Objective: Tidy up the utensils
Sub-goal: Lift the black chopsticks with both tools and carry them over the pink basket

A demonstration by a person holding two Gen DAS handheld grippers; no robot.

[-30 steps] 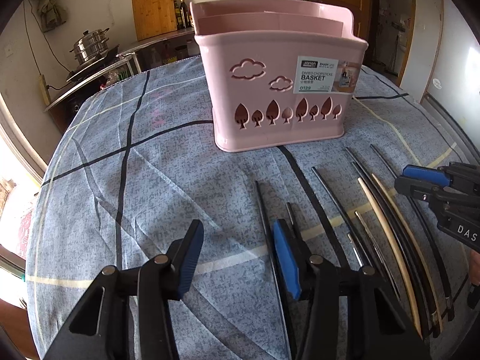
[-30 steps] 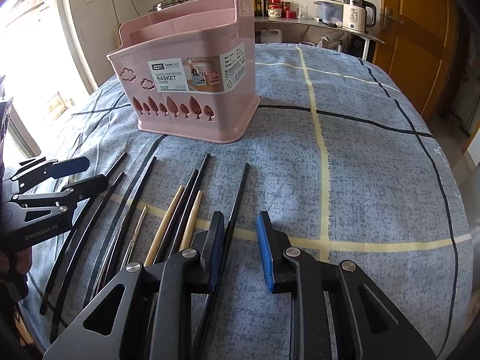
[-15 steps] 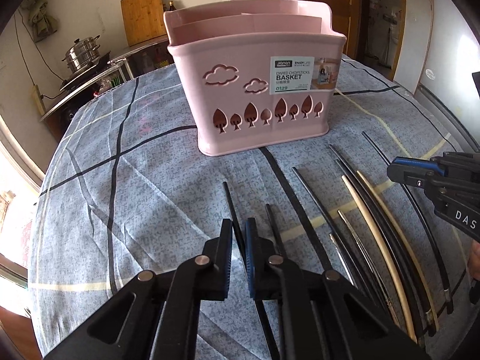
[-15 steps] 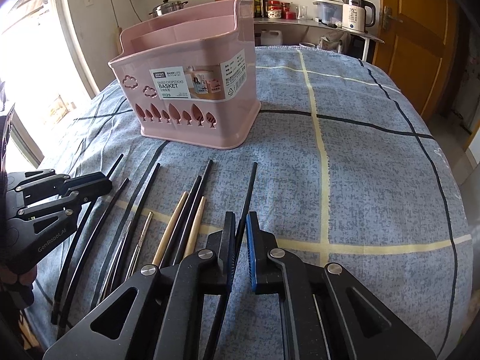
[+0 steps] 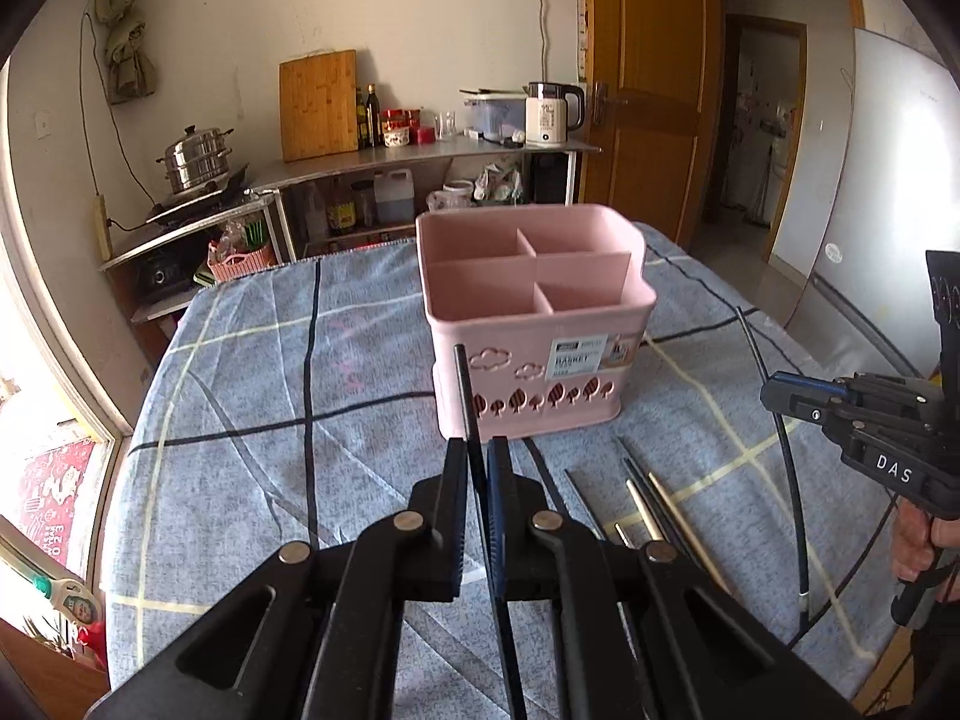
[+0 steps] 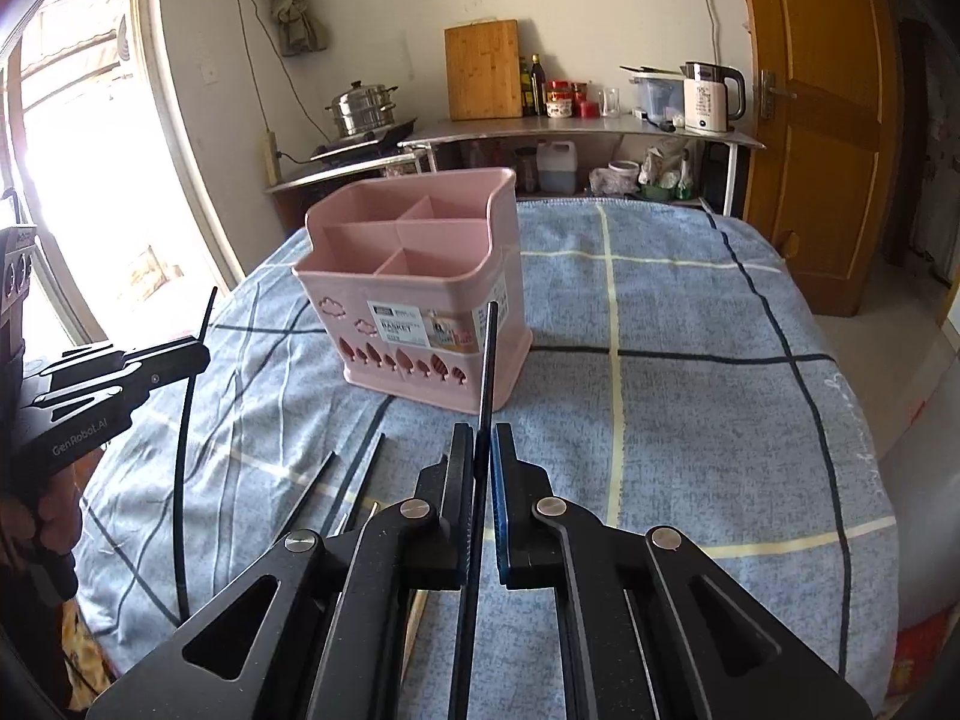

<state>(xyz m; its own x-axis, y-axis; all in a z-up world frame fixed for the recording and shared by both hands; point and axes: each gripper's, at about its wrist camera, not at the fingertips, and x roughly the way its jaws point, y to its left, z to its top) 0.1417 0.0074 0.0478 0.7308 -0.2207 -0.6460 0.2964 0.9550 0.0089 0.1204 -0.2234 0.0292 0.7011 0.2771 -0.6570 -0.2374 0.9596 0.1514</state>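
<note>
A pink divided basket (image 5: 534,324) stands upright on the blue checked tablecloth; it also shows in the right wrist view (image 6: 414,306). My left gripper (image 5: 477,450) is shut on a black chopstick (image 5: 465,396), held above the table, tip towards the basket. My right gripper (image 6: 482,438) is shut on another black chopstick (image 6: 487,360), also lifted. In the left wrist view the right gripper (image 5: 774,396) holds its chopstick (image 5: 780,456) at the right edge. Several black and wooden chopsticks (image 5: 642,504) lie on the cloth in front of the basket.
The round table's edge (image 6: 864,540) curves close on the right. A steel counter (image 5: 420,156) with a kettle, a cutting board and a pot stands behind. A wooden door (image 6: 840,120) is at the back right. The left gripper's body (image 6: 90,396) sits at the left.
Both grippers closed on a black chopstick each and lifted them off the cloth. Both cameras rose, so the basket's compartments now show from above.
</note>
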